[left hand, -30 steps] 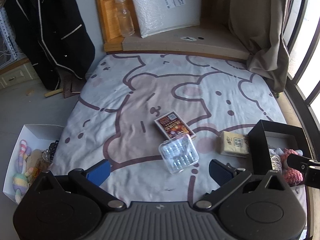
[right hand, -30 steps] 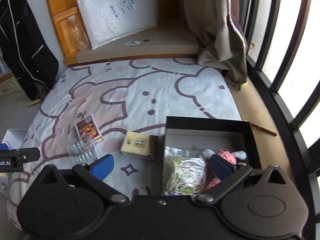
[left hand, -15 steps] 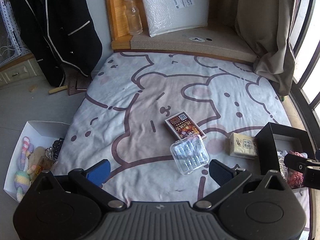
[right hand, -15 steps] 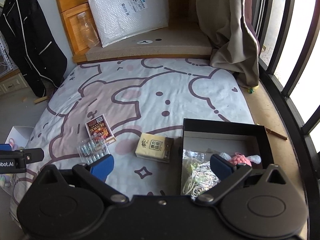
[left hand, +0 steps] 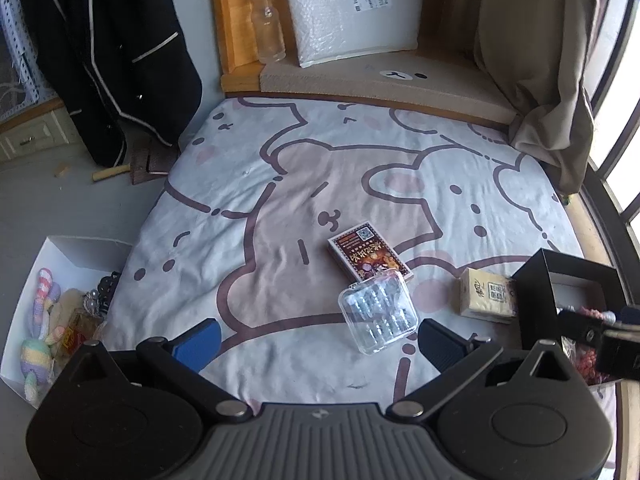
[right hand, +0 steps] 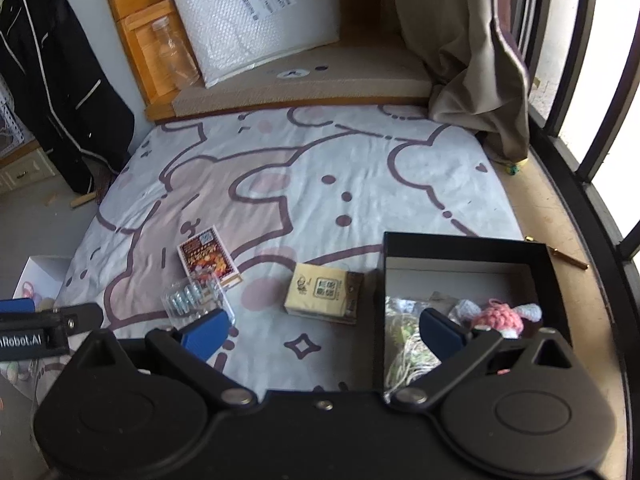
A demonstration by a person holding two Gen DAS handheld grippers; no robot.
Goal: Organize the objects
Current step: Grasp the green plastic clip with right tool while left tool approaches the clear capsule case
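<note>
While both grippers are hovering above the bed [left hand: 360,168], the left gripper [left hand: 318,340] is keeping its jaws spread with nothing between them, the clear plastic case [left hand: 378,312] lying just ahead, overlapping the card box [left hand: 366,254]. The right gripper [right hand: 320,332] is likewise gaping over the sheet, the yellow tissue pack [right hand: 320,292] sitting beside the black box [right hand: 460,248].

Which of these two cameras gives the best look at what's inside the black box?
The right wrist view: it looks down into the black box, showing a pink crocheted toy and bundled cords. The left wrist view catches only the box's corner at the edge, contents mostly hidden.
</note>
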